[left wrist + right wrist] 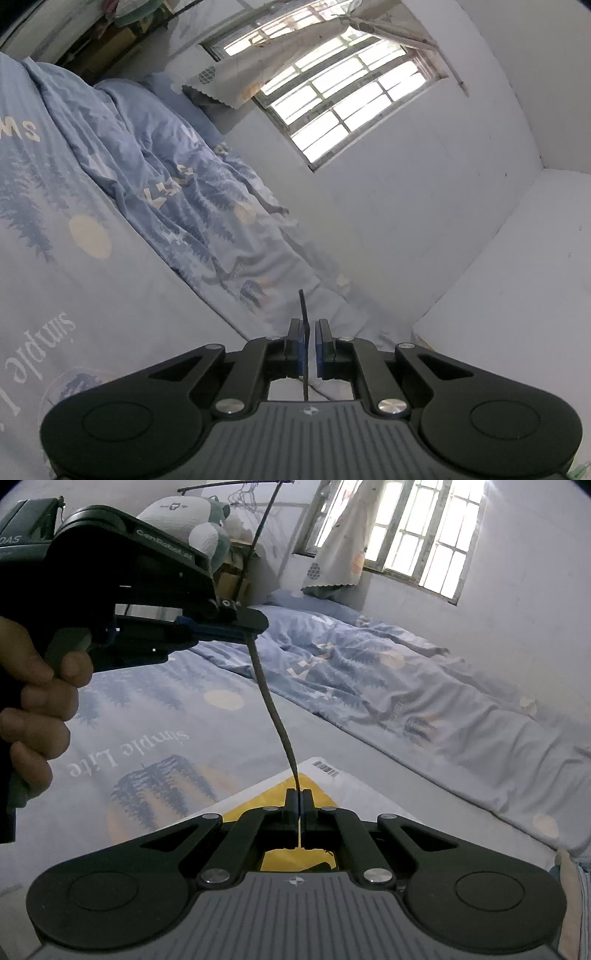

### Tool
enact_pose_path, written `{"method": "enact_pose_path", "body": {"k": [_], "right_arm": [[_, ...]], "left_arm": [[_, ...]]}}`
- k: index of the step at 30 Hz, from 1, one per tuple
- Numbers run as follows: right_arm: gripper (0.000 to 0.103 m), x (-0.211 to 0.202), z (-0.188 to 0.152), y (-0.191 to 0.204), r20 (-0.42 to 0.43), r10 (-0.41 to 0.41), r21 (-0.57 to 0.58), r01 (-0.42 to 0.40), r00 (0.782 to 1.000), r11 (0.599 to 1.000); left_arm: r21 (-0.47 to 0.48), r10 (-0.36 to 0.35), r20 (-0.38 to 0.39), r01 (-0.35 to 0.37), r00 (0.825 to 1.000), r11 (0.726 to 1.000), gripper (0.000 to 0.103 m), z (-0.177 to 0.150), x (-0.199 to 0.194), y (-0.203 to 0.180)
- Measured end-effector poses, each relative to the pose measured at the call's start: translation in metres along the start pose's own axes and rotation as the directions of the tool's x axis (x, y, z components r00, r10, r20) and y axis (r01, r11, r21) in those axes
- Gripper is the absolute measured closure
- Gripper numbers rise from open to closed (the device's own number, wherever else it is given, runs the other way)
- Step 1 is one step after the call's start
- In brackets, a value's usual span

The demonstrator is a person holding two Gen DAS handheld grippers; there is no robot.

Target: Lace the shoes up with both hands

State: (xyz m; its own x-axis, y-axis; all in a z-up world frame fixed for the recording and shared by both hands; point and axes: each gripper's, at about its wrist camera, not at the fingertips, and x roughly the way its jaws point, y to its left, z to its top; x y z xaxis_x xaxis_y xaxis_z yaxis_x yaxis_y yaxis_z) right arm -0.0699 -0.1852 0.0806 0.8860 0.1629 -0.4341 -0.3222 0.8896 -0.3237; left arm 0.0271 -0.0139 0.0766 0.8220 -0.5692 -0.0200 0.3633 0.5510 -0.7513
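The bed is the landmark, w/ its blue sheet and a rumpled duvet on the far side by the window wall. On the bed just ahead of the right gripper lies a white-and-yellow flat box. No shoe shows in either view, so I can't tell where it sits.

The dark lace hangs above the bed as one slightly slack span. The right gripper is clamped tight on its lower part, and the left gripper, held up by the person's hand, is pinched on the upper part w/ a short tip sticking past the pads in the left wrist view.

Judgement: to do this step well, keep both pinches firm, take out the slack evenly, keep the flat lace untwisted, and leave enough free tip to feed an eyelet.

Writing: the sheet reads "Simple Life". The left gripper's housing reads approx "GenRobot.AI", plus partial "…DAS". The box has a barcode, too small to read.
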Motion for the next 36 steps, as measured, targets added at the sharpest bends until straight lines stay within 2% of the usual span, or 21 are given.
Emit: {"method": "enact_pose_path", "body": {"k": [11, 18, 20, 23, 24, 25, 28, 30, 33, 36], "right_arm": [[0.103, 0.005, -0.001, 0.0, -0.004, 0.003, -0.002, -0.003, 1.0, 1.0], [0.102, 0.007, -0.003, 0.0, -0.012, 0.012, -0.005, -0.012, 1.0, 1.0], [0.099, 0.006, -0.004, -0.001, -0.005, 0.019, -0.003, -0.019, 1.0, 1.0], [0.076, 0.002, -0.005, -0.004, 0.019, 0.035, 0.01, -0.035, 0.999, 0.999], [0.065, -0.001, -0.006, -0.007, 0.035, 0.053, 0.02, -0.054, 0.998, 0.998], [0.065, -0.004, -0.006, -0.011, 0.057, 0.072, 0.039, -0.075, 0.996, 0.996], [0.065, -0.019, -0.005, -0.033, 0.143, 0.103, 0.14, -0.123, 0.984, 0.982], [0.065, -0.031, -0.005, -0.056, 0.222, 0.107, 0.243, -0.161, 0.969, 0.957], [0.066, -0.046, -0.01, -0.094, 0.342, 0.127, 0.422, -0.273, 0.931, 0.864], [0.081, -0.049, -0.013, -0.11, 0.383, 0.156, 0.476, -0.339, 0.91, 0.812]], "left_arm": [[-0.003, 0.014, 0.012, -0.014, 1.0, 1.0, 0.1, 0.001, -0.001, 0.002], [0.037, 0.018, 0.019, -0.019, 1.0, 0.999, 0.103, 0.0, -0.002, -0.003], [0.081, 0.035, 0.033, -0.038, 0.999, 0.996, 0.103, 0.0, -0.003, -0.008], [0.17, 0.085, 0.049, -0.092, 0.995, 0.981, 0.103, 0.0, -0.003, -0.017], [0.233, 0.111, 0.052, -0.12, 0.992, 0.965, 0.103, -0.001, -0.002, -0.024], [0.308, 0.141, 0.056, -0.152, 0.988, 0.939, 0.103, -0.003, 0.0, -0.031], [0.55, 0.185, 0.048, -0.18, 0.982, 0.816, 0.103, -0.021, 0.008, -0.058], [0.648, 0.175, 0.017, -0.144, 0.984, 0.748, 0.103, -0.036, 0.012, -0.071], [0.737, 0.124, -0.058, -0.041, 0.991, 0.675, 0.103, -0.06, 0.015, -0.087], [0.809, 0.081, -0.117, 0.047, 0.99, 0.586, 0.103, -0.081, 0.017, -0.101]]}}
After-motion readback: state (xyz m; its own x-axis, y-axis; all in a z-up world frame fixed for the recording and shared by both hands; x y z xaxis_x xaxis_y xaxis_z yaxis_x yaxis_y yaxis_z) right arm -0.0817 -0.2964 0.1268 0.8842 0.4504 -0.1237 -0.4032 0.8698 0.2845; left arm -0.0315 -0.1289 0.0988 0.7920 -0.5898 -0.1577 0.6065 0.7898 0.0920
